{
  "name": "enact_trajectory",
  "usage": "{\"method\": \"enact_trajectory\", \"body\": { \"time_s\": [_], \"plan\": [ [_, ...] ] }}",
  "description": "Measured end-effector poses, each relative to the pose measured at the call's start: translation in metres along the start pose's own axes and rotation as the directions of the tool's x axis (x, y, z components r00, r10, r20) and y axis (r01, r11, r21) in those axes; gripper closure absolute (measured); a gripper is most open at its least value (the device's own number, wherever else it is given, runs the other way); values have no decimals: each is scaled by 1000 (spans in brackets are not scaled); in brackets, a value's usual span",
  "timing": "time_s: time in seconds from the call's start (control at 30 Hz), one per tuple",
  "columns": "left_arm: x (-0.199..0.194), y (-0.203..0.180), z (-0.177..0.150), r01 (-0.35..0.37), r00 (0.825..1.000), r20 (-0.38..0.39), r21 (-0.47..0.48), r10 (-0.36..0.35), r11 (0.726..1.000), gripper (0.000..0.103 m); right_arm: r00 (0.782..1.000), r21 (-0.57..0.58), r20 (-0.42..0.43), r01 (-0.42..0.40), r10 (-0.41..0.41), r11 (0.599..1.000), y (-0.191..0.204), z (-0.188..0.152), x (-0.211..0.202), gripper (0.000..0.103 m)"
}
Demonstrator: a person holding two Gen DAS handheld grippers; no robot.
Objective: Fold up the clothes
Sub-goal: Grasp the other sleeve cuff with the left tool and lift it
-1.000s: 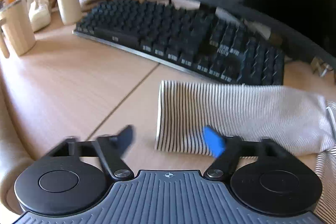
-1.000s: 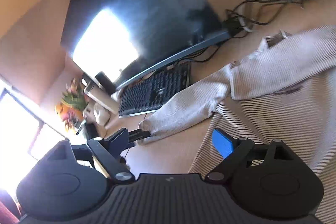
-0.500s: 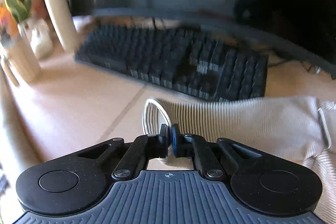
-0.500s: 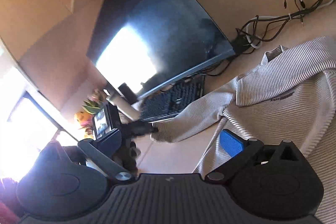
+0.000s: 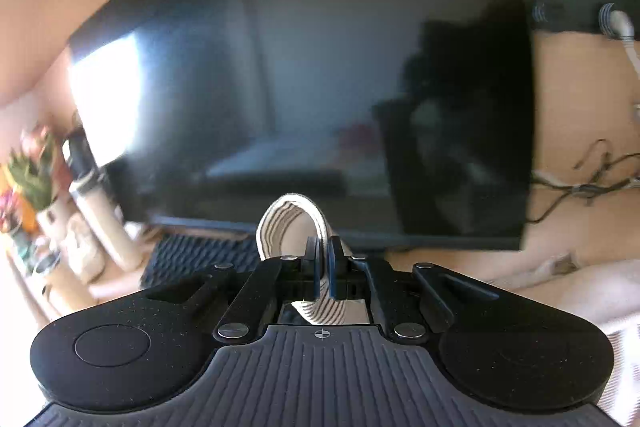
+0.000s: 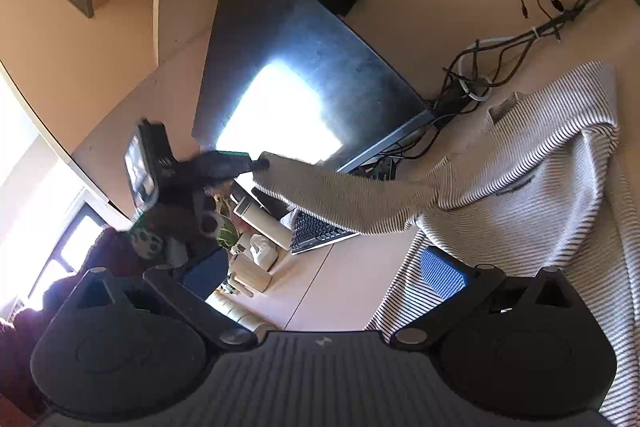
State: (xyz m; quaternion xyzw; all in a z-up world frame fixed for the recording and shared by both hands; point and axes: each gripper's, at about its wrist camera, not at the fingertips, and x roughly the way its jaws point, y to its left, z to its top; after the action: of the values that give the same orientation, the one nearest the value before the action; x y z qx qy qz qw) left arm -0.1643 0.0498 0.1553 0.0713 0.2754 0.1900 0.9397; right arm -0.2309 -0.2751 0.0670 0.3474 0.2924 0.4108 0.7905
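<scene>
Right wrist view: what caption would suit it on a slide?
Left tongs lift the striped sweater's sleeve off the desk while the right tongs hover open.

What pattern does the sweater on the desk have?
The sweater has thin dark stripes on cream, clearest in the right wrist view.

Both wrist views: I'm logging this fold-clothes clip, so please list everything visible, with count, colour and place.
sweater: one, beige with thin dark stripes, spread on the desk at right
sleeve cuff: one, striped, lifted off the desk, clamped in the left gripper
monitor: one, black, at the back of the desk
keyboard: one, black, below the monitor
cables: a tangle, black and white, behind the sweater
bottle: one, cream, left of the keyboard
plant: one, green with orange, far left, blurred
desk: one, light wood
left gripper: one, black, shut on the cuff
right gripper: one, black with blue pads, open above the sweater's hem
</scene>
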Motion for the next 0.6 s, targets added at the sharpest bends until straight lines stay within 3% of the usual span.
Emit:
{"method": "enact_trajectory", "body": {
  "time_s": [0.23, 0.33, 0.5, 0.6],
  "plan": [
    [-18, -69, 22, 102, 992, 58, 110, -109, 989, 99, 1000, 55, 7, 24, -25, 998, -22, -1, -20, 0],
    [-21, -97, 29, 167, 982, 68, 128, -177, 978, 99, 996, 73, 39, 76, -79, 994, -30, -1, -35, 0],
    [-32, -149, 32, 292, 950, 62, 159, -305, 943, 99, 986, 106, 72, 139, -148, 985, -41, -1, -59, 0],
    [-34, -179, 31, 375, 922, 35, 163, -385, 913, 98, 980, 133, 97, 160, -173, 978, -50, 0, -69, 0]
  ]
}}
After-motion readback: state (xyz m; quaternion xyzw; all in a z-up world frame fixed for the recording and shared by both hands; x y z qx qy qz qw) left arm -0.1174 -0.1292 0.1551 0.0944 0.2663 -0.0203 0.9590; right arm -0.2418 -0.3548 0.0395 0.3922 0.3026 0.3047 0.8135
